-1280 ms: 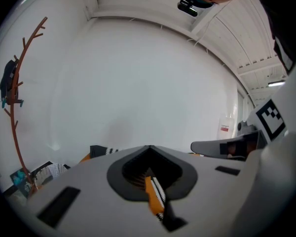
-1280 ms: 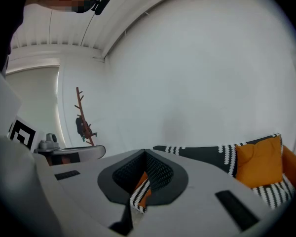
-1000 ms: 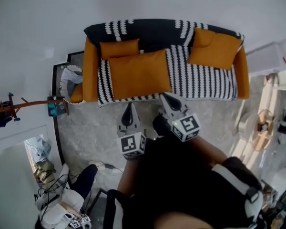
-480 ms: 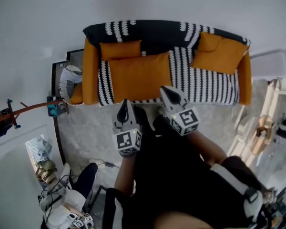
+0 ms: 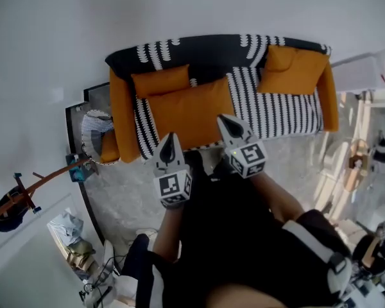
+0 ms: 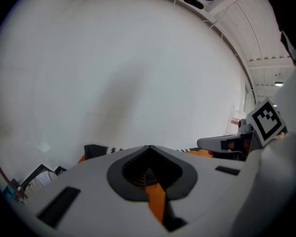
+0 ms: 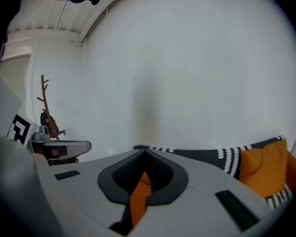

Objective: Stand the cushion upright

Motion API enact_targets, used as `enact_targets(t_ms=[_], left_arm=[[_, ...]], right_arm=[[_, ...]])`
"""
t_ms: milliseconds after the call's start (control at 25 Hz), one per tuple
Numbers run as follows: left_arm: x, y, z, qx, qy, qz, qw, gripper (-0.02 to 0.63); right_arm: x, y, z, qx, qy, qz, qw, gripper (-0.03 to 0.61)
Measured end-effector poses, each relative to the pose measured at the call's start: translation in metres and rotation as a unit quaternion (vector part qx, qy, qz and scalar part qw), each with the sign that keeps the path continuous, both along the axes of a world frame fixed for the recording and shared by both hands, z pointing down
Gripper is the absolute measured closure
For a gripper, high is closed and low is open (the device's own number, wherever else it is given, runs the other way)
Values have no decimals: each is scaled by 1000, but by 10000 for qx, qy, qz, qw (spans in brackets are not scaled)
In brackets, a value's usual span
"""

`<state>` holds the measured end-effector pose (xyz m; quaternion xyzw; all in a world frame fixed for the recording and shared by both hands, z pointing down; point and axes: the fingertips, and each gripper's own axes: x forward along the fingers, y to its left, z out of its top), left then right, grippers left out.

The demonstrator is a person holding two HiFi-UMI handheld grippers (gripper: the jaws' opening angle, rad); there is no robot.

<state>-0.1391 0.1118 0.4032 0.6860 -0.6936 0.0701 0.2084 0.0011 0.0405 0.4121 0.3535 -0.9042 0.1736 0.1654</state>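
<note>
- Cushion (image 5: 189,111), the large orange one, lies flat on the left half of the sofa (image 5: 276,111) seat, near the middle of the head view.
- Its near edge runs along the seat's front edge. Its left edge leaves a narrow striped strip before the orange armrest.
- Its far edge meets a small cushion (image 5: 160,81) that leans on the backrest.
- To the right of the cushion the striped seat is bare as far as another orange cushion (image 5: 295,69), which is propped in the sofa's upper-right corner.
- Below the sofa, grey marbled floor (image 5: 122,185) is open on the left. A white wall (image 5: 179,5) closes off the top of the frame.
- The left claw (image 5: 169,137) is clenched with nothing in it, and its tip sits at the cushion's lower-left edge.
- The right claw (image 5: 225,121) is also clenched and empty, at the cushion's lower-right corner.
- Whether either tip touches the fabric cannot be told.
- The cushion is a soft, plump rectangle with rounded corners and a plain matte cover.
- The sofa seat has black-and-white stripes, and the dark backrest has white scalloped bands.
- Each claw is smooth grey plastic tapering to a point, with ribbed dark pads. A sliver of orange shows through the slit in both gripper views.
</note>
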Motion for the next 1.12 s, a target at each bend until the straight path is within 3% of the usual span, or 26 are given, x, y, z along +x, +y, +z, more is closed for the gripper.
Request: enact_targets(t_ms=[280, 520, 840, 1120], left_arm=[[-33, -28, 28, -201, -3, 403, 9990, 615], [-53, -47, 62, -488, 62, 273, 9984, 615], [-60, -76, 120, -902, 198, 206, 9955, 609], [-62, -90, 182, -1397, 326, 70, 9896, 552]], right_arm=[[-19, -27, 36, -133, 357, 346, 9987, 583], [-23, -52, 67, -293, 626, 453, 9966, 582], [-24, -78, 125, -757, 954, 178, 9924, 557], [-23, -100, 193, -1226, 1242, -8, 9847, 502]])
